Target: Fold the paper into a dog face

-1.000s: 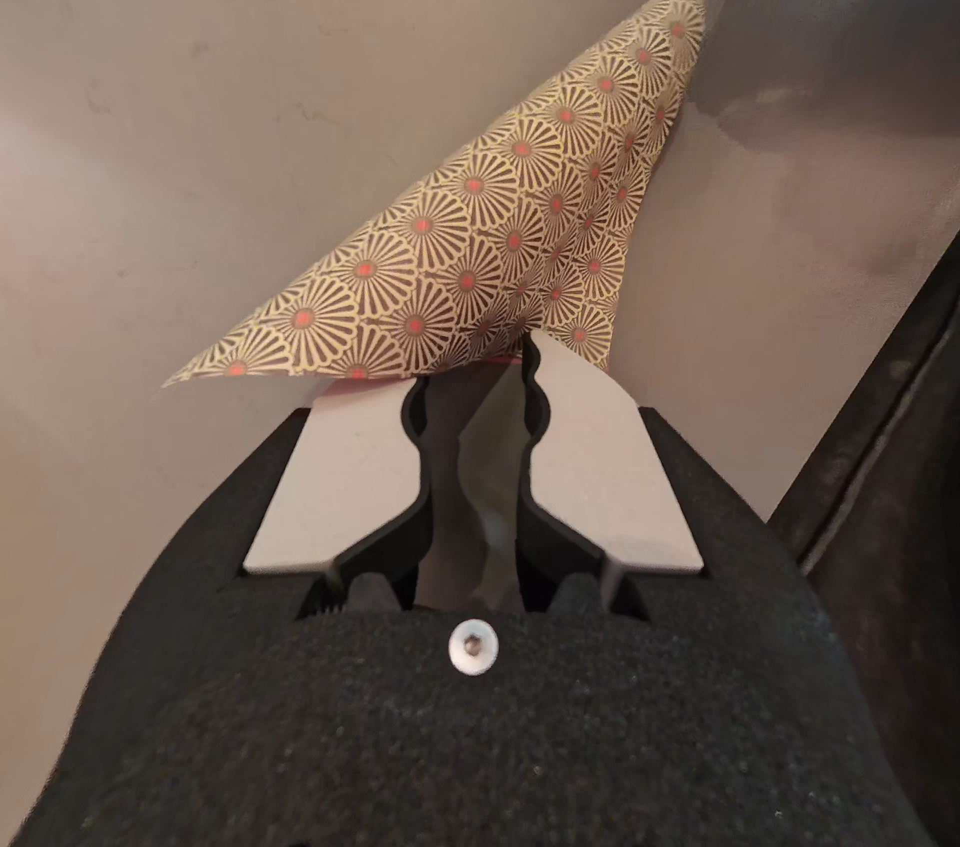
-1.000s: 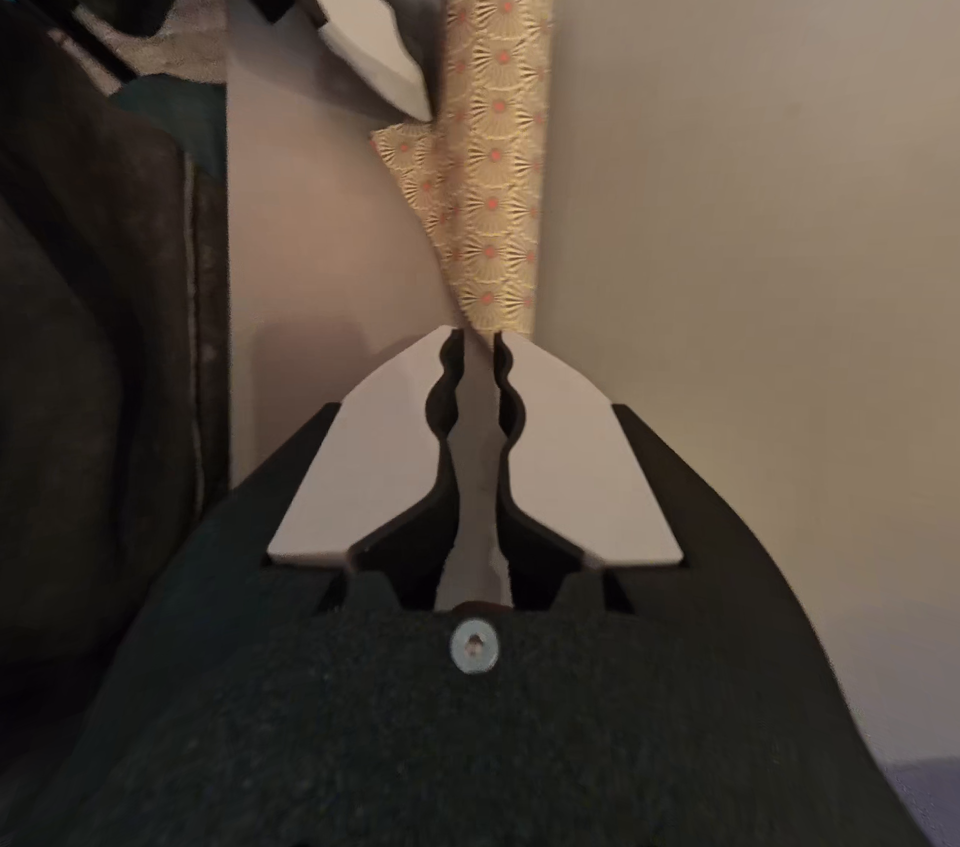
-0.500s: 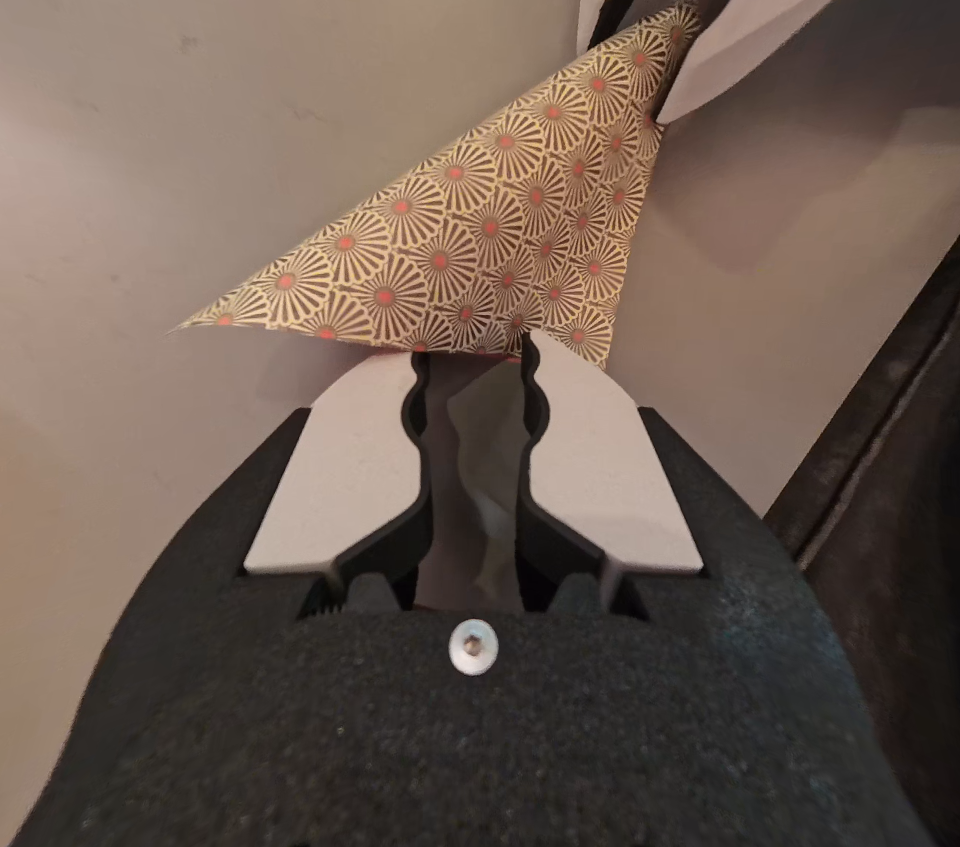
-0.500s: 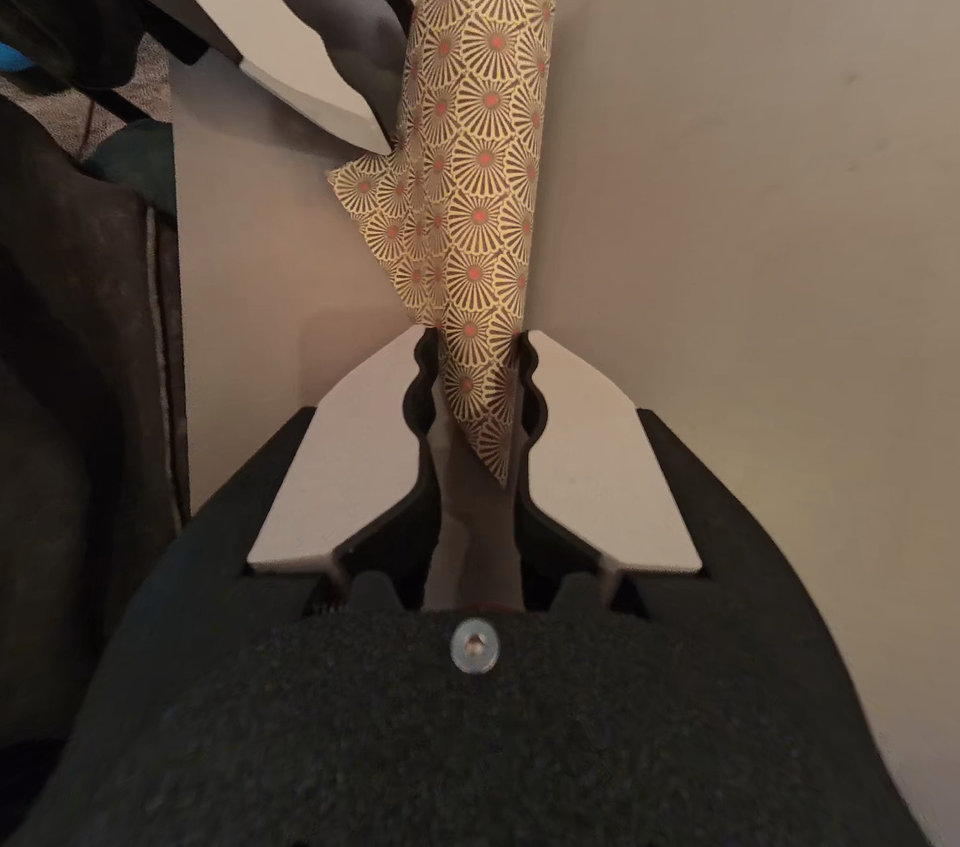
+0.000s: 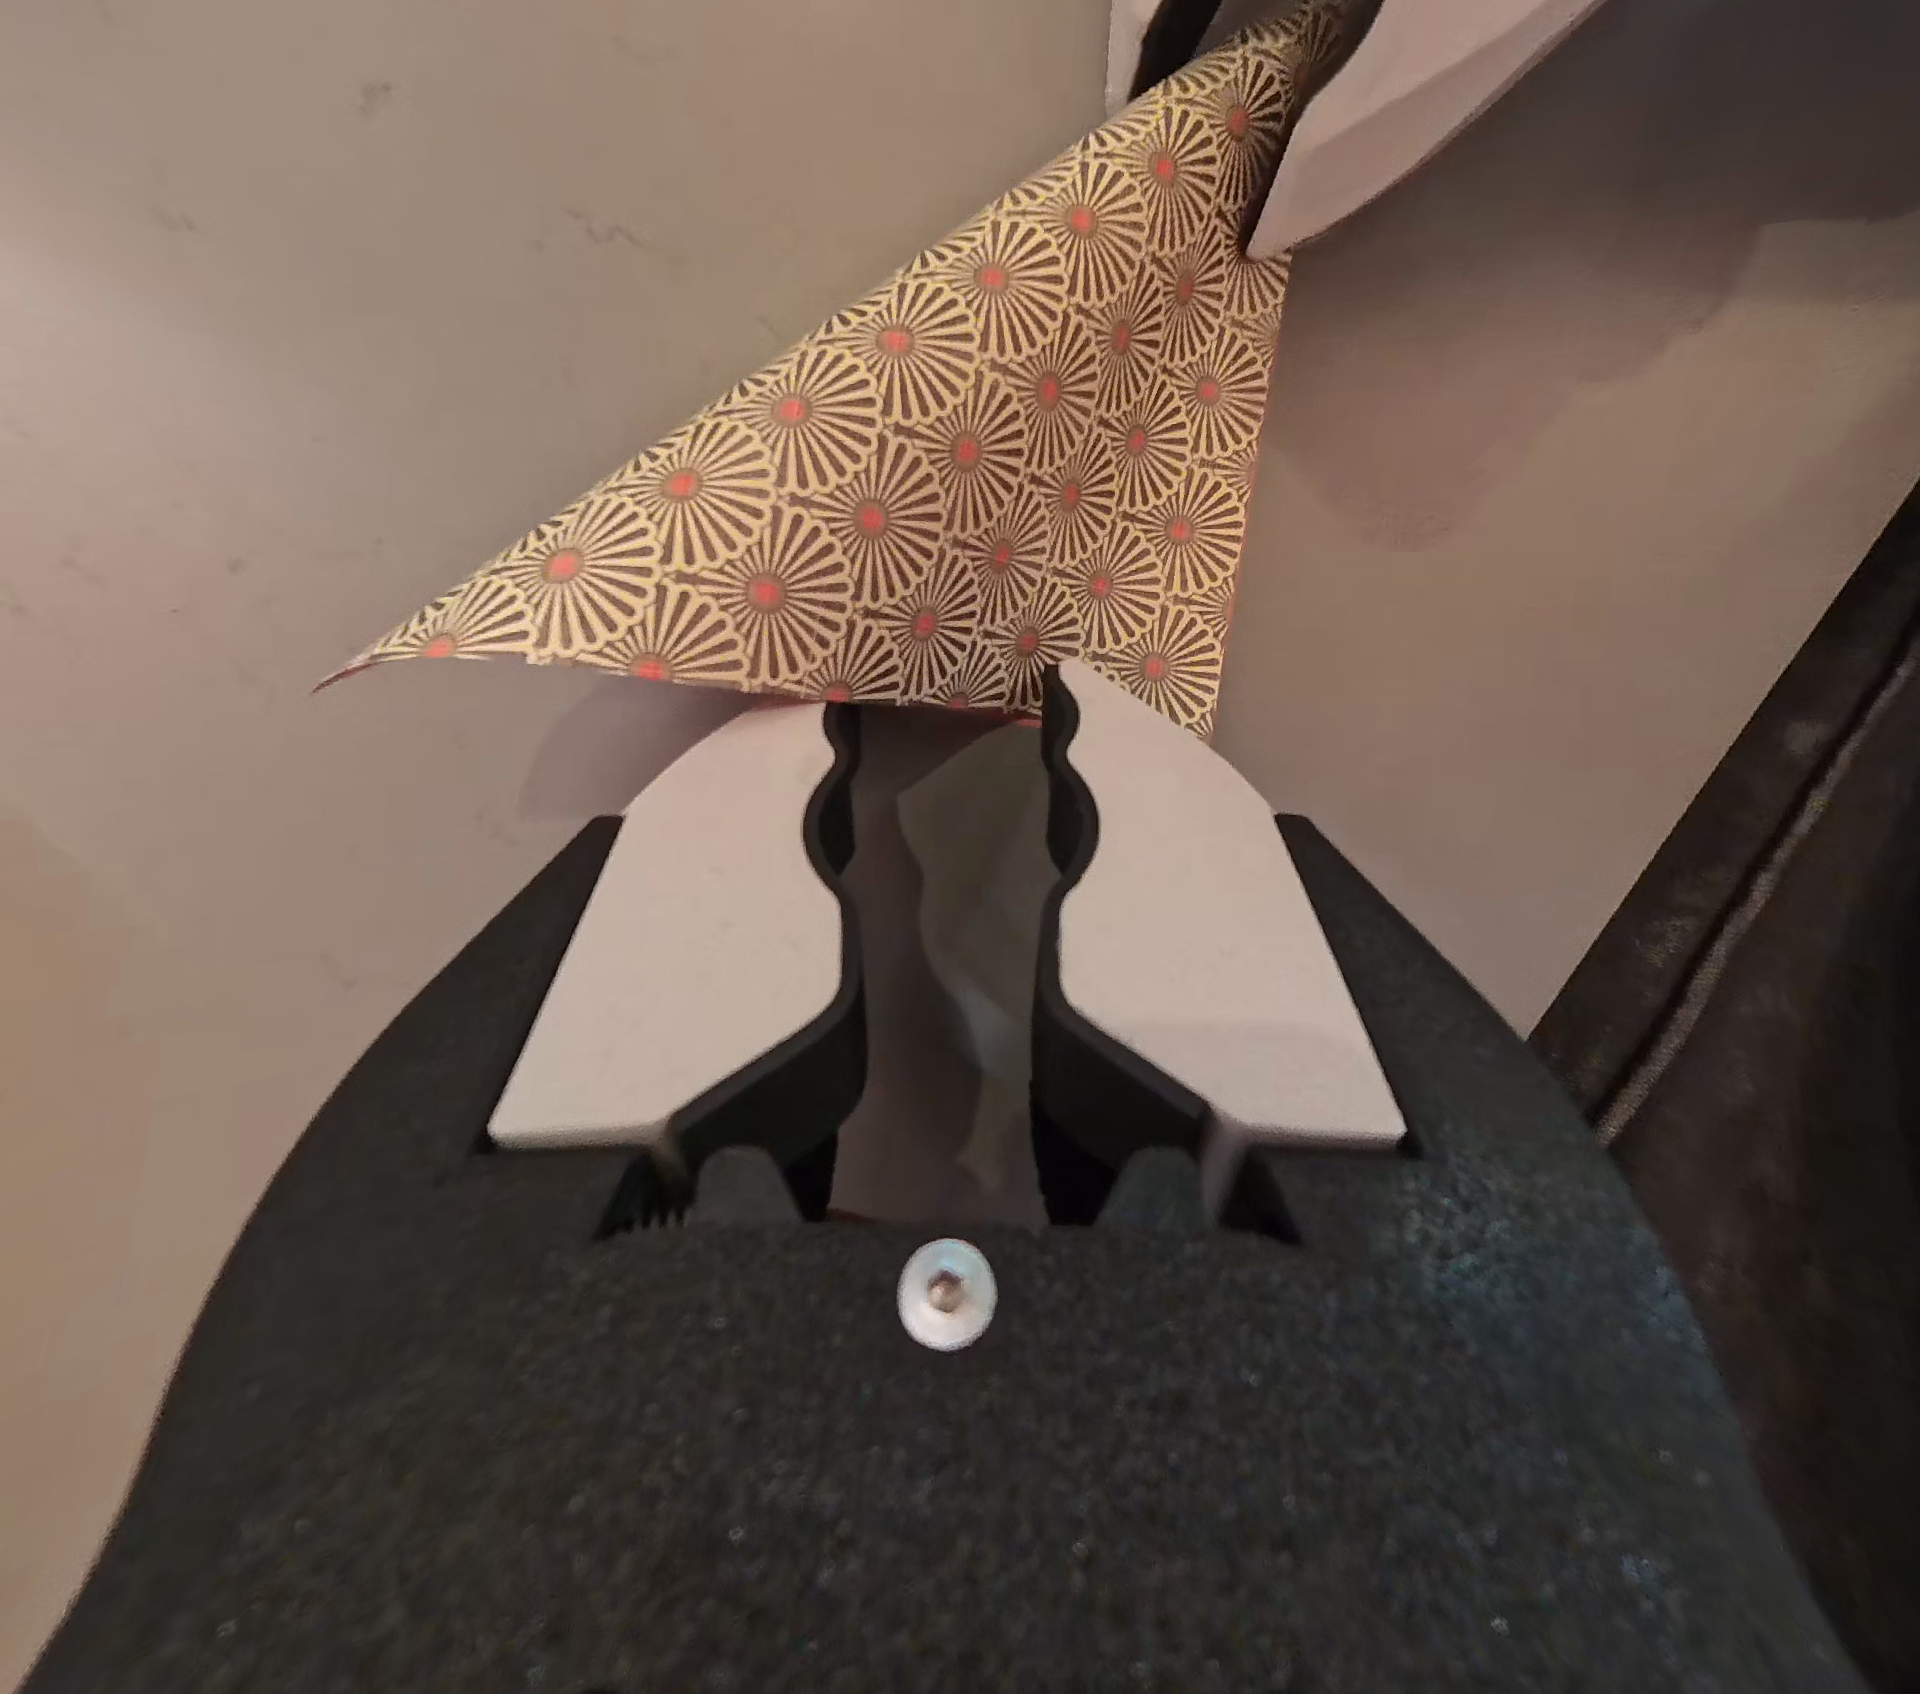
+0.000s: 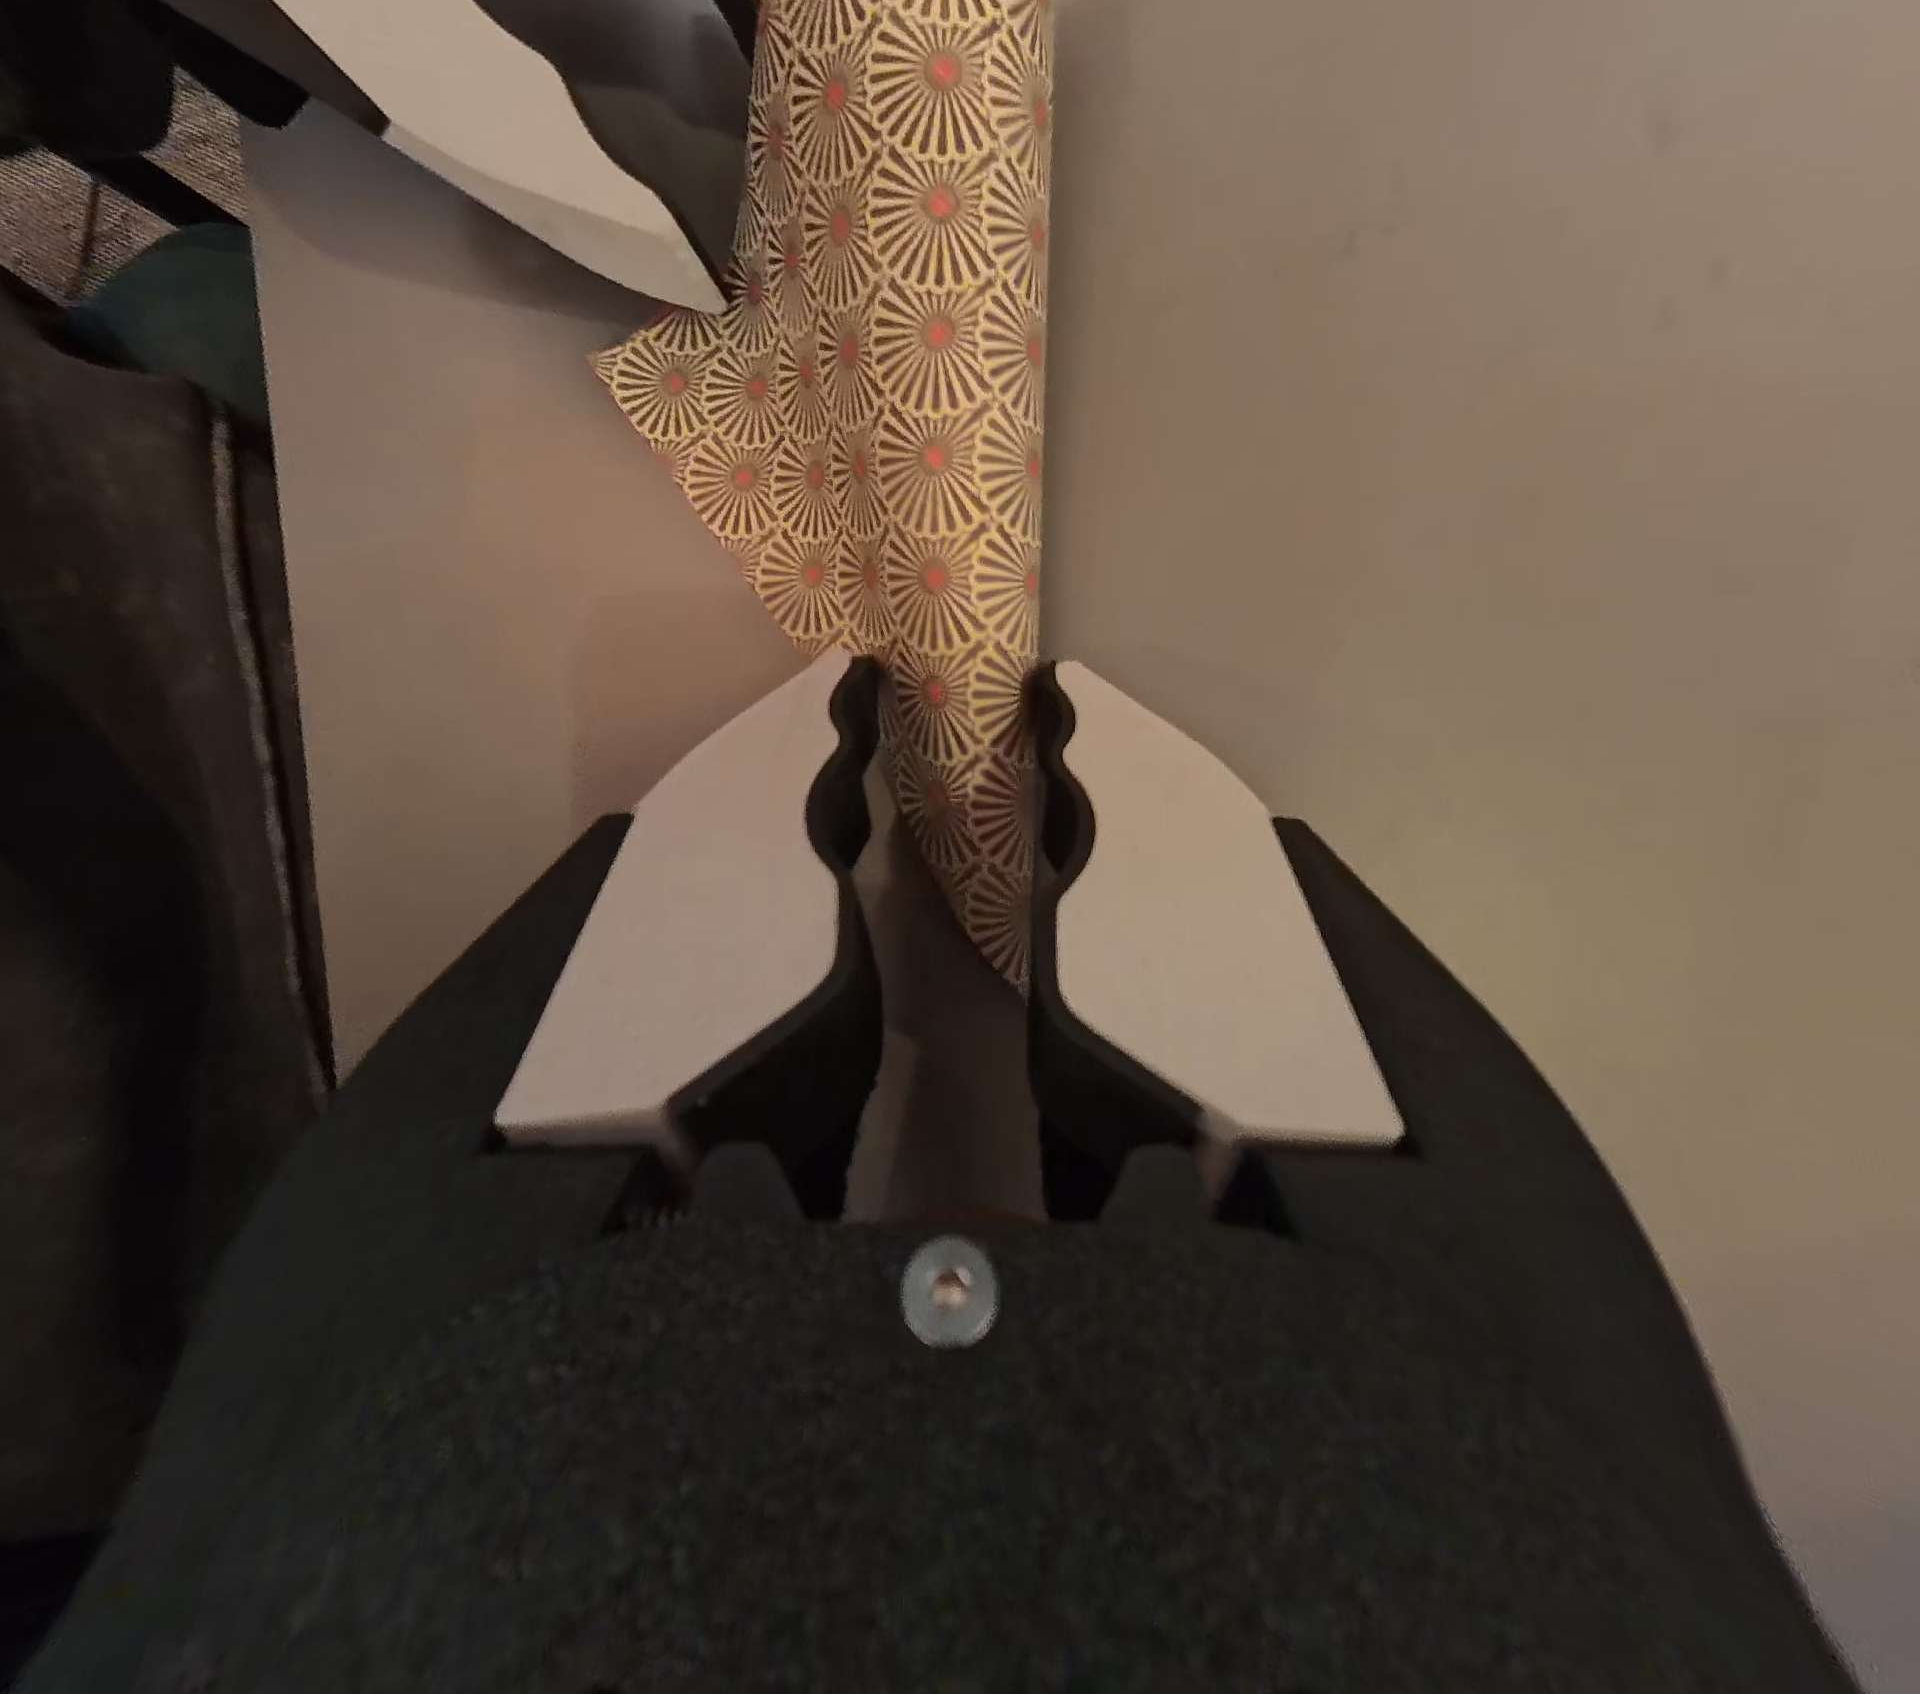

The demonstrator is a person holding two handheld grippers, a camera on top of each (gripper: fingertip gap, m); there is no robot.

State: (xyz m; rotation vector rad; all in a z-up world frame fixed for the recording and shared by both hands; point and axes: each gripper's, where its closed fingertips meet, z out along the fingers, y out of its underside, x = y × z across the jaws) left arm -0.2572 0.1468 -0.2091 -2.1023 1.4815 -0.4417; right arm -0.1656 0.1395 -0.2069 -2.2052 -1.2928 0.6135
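The patterned paper (image 5: 987,481) is folded into a triangle and stands up off the beige table (image 5: 416,190). My left gripper (image 5: 951,699) is open, and the paper's lower edge lies across its fingertips. My right gripper (image 6: 951,678) is open, with the paper's (image 6: 914,294) pointed corner between its fingers, close against the right one. The right gripper also shows at the top right of the left wrist view (image 5: 1210,158), around the paper's far corner. The left gripper shows at the upper left of the right wrist view (image 6: 727,158), one fingertip touching the paper.
The table's edge runs along the right of the left wrist view, with dark fabric (image 5: 1766,813) beyond it. The same dark fabric (image 6: 125,709) fills the left of the right wrist view. Bare table (image 6: 1455,397) lies to the right of the paper.
My right gripper has opened wider and moved forward, so the paper's corner now sits between its fingers. The left gripper has kept the same jaw gap at the paper's lower edge.
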